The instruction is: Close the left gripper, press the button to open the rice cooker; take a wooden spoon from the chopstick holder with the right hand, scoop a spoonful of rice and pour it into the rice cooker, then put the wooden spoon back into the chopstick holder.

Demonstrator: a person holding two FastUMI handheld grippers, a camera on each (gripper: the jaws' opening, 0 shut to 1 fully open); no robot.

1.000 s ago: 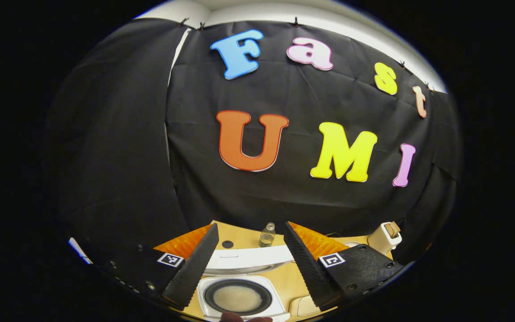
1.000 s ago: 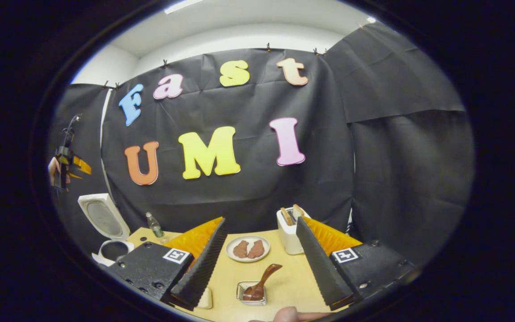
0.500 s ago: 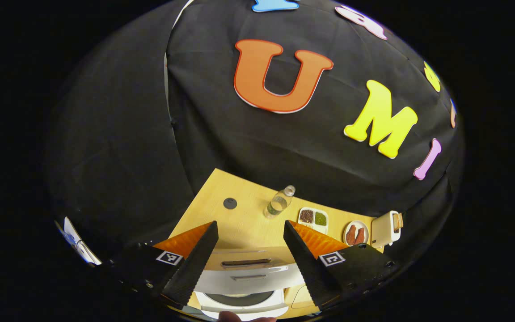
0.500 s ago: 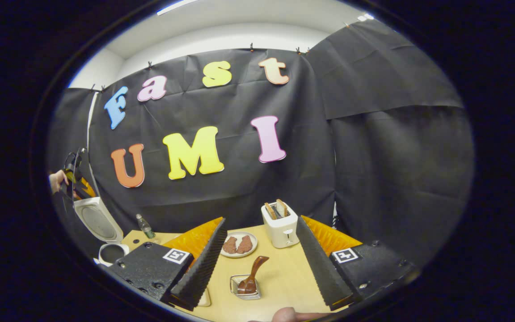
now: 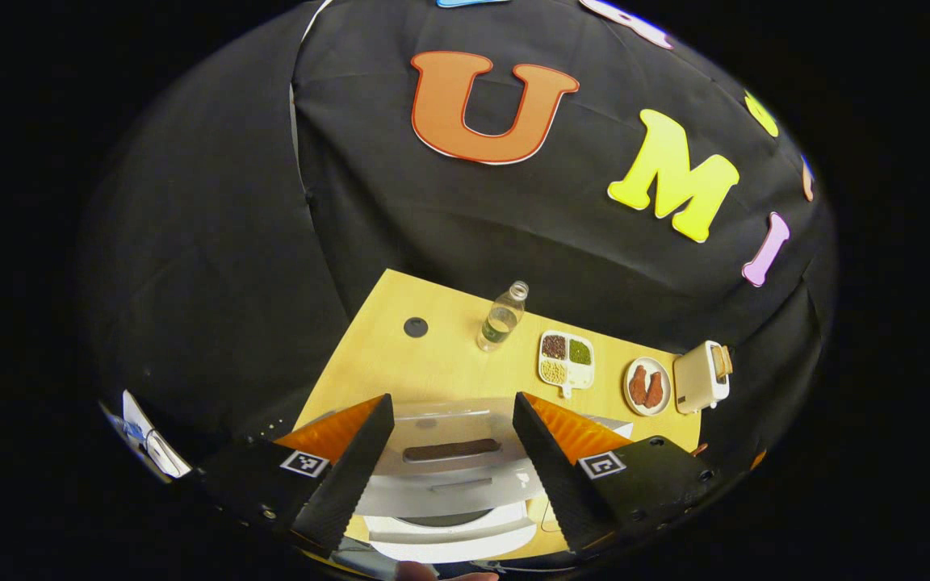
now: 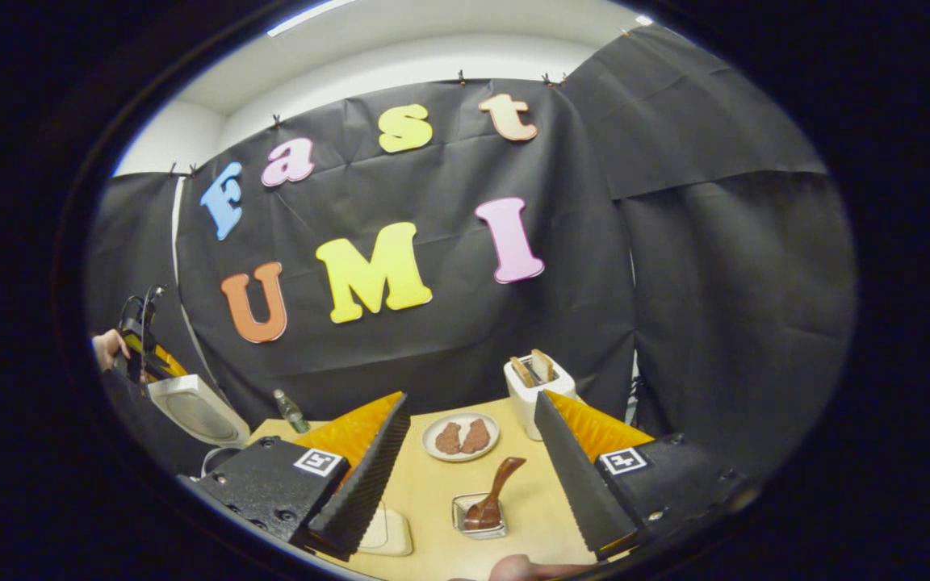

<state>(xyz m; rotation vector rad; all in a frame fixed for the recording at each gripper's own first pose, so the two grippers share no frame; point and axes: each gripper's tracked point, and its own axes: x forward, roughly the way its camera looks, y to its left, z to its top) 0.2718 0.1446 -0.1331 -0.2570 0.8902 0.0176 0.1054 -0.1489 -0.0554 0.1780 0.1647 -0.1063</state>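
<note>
Looking down past the left gripper (image 5: 449,476), spread wide around nothing, onto the white rice cooker (image 5: 449,539) at the near edge of the table (image 5: 388,363), with its smooth glossy lid (image 5: 453,452) raised and tilted between the ribbed black fingers; impossible to tell whether touching them. Leaves bare pale wood behind the cooker up to the far edge, broken by a dark round spot (image 5: 415,327) toward the far left corner and a clear bottle (image 5: 501,319) upright near the far edge. Takes in, toward the far right corner, a white divided dish (image 5: 566,359) with three fillings, a round plate (image 5: 647,386) of two brown pieces and a boxy cream toaster (image 5: 699,379). Facing that plate and toaster from the right gripper (image 6: 469,484), likewise held apart and empty, with open tabletop between its fingers. Finds there the wooden spoon (image 6: 499,482), bowl down and handle leaning, in the small square chopstick holder (image 6: 462,516) toward the near edge, apart from both fingers. Catches the left gripper, held in a hand (image 6: 108,347), just above the lid's top edge at the table's left end, plus a flat cream pad (image 6: 391,528) by the near edge.
</note>
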